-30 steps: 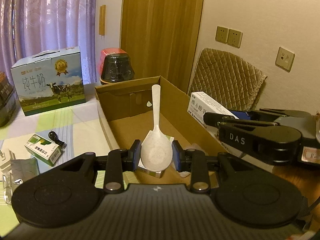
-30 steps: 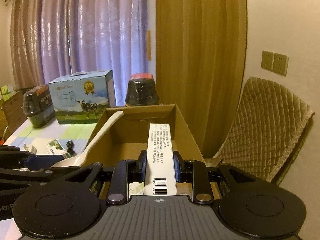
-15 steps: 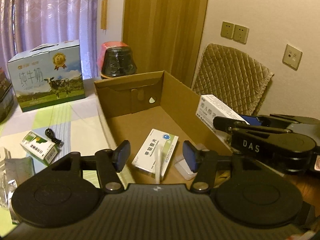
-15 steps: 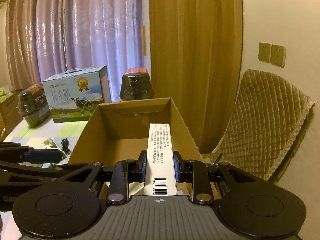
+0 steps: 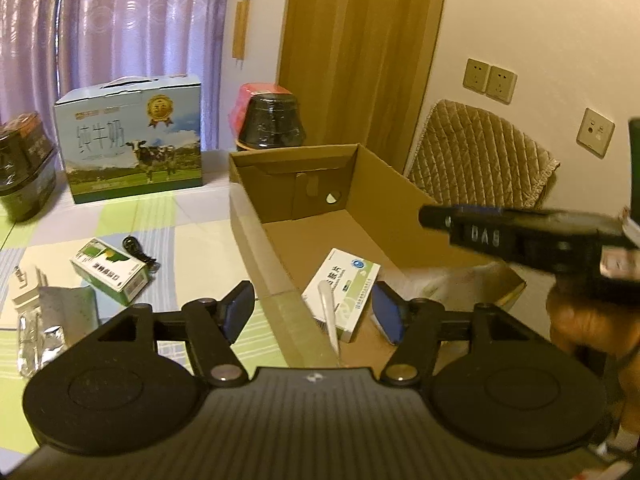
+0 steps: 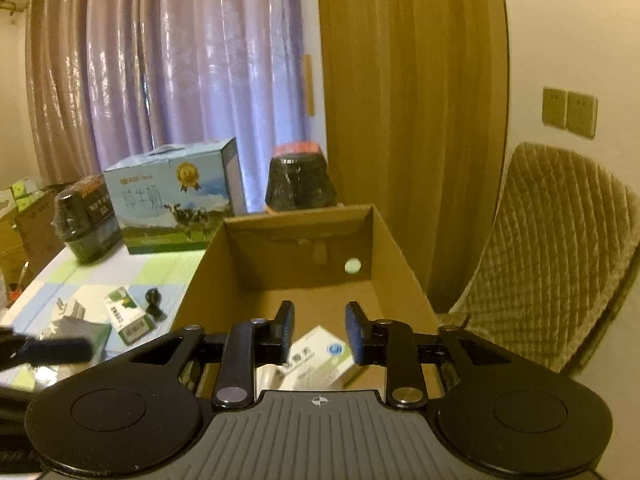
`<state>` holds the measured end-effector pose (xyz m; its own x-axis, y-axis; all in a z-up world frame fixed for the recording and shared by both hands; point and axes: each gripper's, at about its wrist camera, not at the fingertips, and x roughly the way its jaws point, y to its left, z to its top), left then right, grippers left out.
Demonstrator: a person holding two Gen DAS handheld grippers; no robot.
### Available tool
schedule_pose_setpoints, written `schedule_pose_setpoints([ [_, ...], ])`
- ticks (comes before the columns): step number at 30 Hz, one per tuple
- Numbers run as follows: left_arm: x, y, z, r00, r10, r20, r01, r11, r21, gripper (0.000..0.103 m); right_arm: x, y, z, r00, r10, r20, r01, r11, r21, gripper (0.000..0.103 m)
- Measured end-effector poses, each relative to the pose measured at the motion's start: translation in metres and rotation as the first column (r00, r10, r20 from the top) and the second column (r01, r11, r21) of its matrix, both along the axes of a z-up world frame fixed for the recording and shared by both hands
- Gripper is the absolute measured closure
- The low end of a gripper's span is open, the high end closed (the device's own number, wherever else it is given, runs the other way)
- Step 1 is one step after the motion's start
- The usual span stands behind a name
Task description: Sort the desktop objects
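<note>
Both our grippers hang with their fingers spread and nothing between them. From the left wrist, our left gripper [image 5: 314, 306] straddles the near left wall of the cardboard box [image 5: 260, 248], one pad outside it and one inside. Lying in the box just ahead is a pale spoon [image 5: 330, 312]; only its handle shows, long axis running near to far, the tip pointing away and resting on a green-and-white medicine box [image 5: 346, 280]. That small box lies flat on the floor of the cardboard box, its long axis angled away to the right. Our right gripper [image 5: 520, 236] crosses this view at the right, blurred, with a pale smear under it that may be another carton; we cannot tell.

The right wrist view lacks the spoon: our right gripper [image 6: 320, 330] hovers over the near end of the cardboard box [image 6: 396, 248], the medicine box [image 6: 320, 356] below its released fingers.

Only the left view shows the table [image 5: 192, 236] clearly, with a green carton [image 5: 110, 270], a black cable [image 5: 138, 250] and foil packets [image 5: 44, 328]. Farther back stand a milk case [image 5: 132, 140] and a dark jar [image 5: 270, 122].
</note>
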<state>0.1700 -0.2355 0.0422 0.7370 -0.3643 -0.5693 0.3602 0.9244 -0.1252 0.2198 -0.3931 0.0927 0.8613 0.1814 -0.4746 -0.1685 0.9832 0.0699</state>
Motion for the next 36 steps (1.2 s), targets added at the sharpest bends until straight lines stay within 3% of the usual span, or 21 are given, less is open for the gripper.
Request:
schedule_pose_setpoints([
  [6, -0.015, 0.026, -0.004, 0.999, 0.049, -0.006, -0.049, 0.999, -0.015, 0.036, -0.016, -0.003, 0.003, 1.000, -0.020, -0.002, 0.020, 0.999, 0.032, 0.051],
  [15, -0.058, 0.084, -0.022, 0.989, 0.138, -0.053, -0.138, 0.990, 0.002, 0.027, -0.080, 0.005, -0.002, 0.998, -0.056, -0.026, 0.058, 0.992, 0.112, 0.035],
  [28, -0.113, 0.190, -0.037, 0.940, 0.330, -0.088, -0.327, 0.944, 0.043, 0.027, -0.141, 0.080, -0.017, 0.992, 0.076, -0.098, -0.063, 0.990, 0.129, 0.026],
  [36, -0.124, 0.221, -0.038, 0.924, 0.374, -0.082, -0.369, 0.926, 0.077, 0.027, -0.150, 0.119, -0.030, 0.978, 0.155, -0.140, -0.139, 0.984, 0.115, 0.025],
])
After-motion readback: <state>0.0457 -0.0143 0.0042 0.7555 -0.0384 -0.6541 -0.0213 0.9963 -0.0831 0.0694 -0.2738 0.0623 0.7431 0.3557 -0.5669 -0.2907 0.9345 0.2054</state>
